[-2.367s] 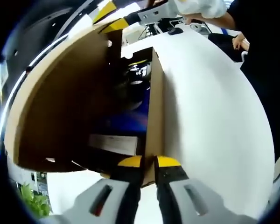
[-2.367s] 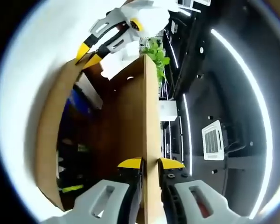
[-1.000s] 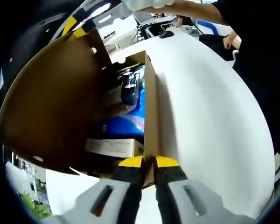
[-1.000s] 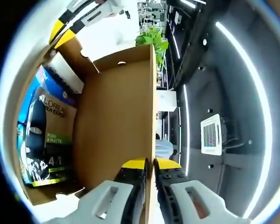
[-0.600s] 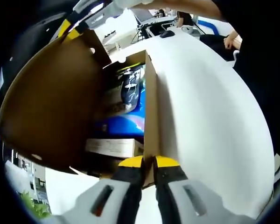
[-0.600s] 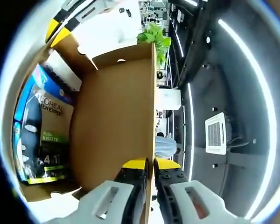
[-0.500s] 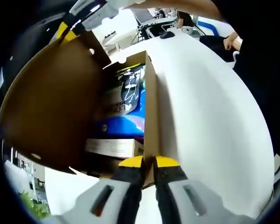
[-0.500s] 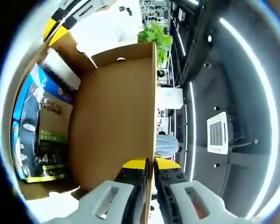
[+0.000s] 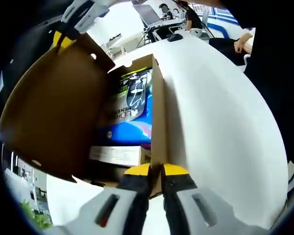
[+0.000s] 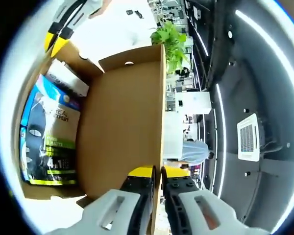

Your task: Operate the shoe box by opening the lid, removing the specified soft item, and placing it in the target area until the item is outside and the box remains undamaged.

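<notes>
A brown cardboard shoe box (image 9: 159, 117) stands on a white table (image 9: 225, 122), its lid (image 9: 54, 112) raised wide on the left. My left gripper (image 9: 157, 170) is shut on the box's near wall edge. My right gripper (image 10: 157, 172) is shut on the free edge of the lid (image 10: 122, 127), and it also appears at the upper left as the right gripper (image 9: 71, 24). Inside lie a black-and-green printed soft packet (image 9: 130, 95) on blue packaging (image 9: 132, 131) and a white carton (image 9: 117, 154). The same packet (image 10: 49, 142) and carton (image 10: 66, 78) sit left of the lid, with the left gripper (image 10: 59, 29) above.
A person's dark sleeve (image 9: 264, 58) and hand (image 9: 247, 44) are at the table's right side. Desks and equipment stand beyond the far table edge (image 9: 171, 36). A green plant (image 10: 171, 36) and ceiling light strips (image 10: 269, 68) lie past the lid.
The lid has swung further open with my right gripper on it, uncovering more of the packet and the blue packaging. The left gripper has kept its hold on the box wall.
</notes>
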`<state>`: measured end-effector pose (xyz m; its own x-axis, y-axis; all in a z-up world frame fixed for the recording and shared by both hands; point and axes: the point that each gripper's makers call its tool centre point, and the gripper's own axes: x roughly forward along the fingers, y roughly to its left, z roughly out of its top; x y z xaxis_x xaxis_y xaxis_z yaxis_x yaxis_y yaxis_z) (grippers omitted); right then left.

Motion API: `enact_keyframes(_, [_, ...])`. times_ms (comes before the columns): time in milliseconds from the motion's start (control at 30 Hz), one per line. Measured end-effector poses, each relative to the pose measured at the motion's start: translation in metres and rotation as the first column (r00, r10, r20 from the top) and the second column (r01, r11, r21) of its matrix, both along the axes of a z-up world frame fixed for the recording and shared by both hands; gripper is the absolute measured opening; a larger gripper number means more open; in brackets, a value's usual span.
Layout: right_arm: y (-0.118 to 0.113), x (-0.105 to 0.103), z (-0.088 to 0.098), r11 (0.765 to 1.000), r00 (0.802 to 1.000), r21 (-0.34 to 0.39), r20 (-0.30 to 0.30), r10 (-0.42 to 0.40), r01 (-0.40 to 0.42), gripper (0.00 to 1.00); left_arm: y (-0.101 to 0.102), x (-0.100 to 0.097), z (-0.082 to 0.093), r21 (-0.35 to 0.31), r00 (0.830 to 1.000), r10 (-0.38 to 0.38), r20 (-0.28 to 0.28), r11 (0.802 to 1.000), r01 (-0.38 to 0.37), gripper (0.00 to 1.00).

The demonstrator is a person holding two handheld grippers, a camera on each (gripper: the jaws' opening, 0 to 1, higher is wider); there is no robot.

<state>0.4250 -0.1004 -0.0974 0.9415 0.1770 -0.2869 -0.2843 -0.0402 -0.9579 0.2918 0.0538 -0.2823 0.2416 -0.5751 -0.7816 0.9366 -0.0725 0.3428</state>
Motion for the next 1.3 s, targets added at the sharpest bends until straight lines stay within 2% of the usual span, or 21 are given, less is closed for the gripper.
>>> enact_keyframes(200, [-0.002, 0.012, 0.0, 1.0, 0.997, 0.013, -0.075, -0.002, 0.003, 0.04, -0.001, 0.0, 0.0, 0.002, 1.0, -0.002, 0.0, 1.0, 0.002, 0.07])
enact_keyframes(333, [-0.003, 0.02, -0.001, 0.999, 0.991, 0.036, -0.131, -0.001, 0.006, 0.04, -0.002, 0.009, -0.001, 0.004, 1.0, -0.006, 0.002, 1.0, 0.006, 0.07])
enact_keyframes(600, [-0.004, 0.036, -0.004, 0.999, 0.98, 0.037, -0.2, -0.017, 0.025, 0.03, -0.003, 0.017, -0.001, 0.001, 1.0, -0.008, 0.004, 1.0, 0.008, 0.07])
enact_keyframes(667, [-0.004, 0.041, -0.005, 0.998, 0.969, 0.048, -0.245, -0.018, 0.031, 0.03, -0.002, 0.014, 0.0, 0.001, 1.0, -0.013, 0.007, 1.0, 0.013, 0.07])
enact_keyframes(900, [-0.006, 0.055, -0.01, 0.998, 0.942, 0.047, -0.334, -0.018, 0.036, 0.03, -0.001, 0.005, 0.001, 0.0, 1.0, -0.018, 0.009, 1.0, 0.018, 0.07])
enact_keyframes(1133, [-0.008, 0.069, -0.017, 0.997, 0.909, 0.067, -0.417, -0.014, 0.046, 0.03, -0.001, -0.009, 0.003, 0.0, 0.999, -0.03, 0.01, 1.0, 0.03, 0.07])
enact_keyframes(1300, [-0.009, 0.076, -0.021, 0.997, 0.885, 0.066, -0.466, -0.006, 0.041, 0.03, -0.001, -0.009, 0.002, 0.003, 0.999, -0.032, 0.013, 0.999, 0.032, 0.07])
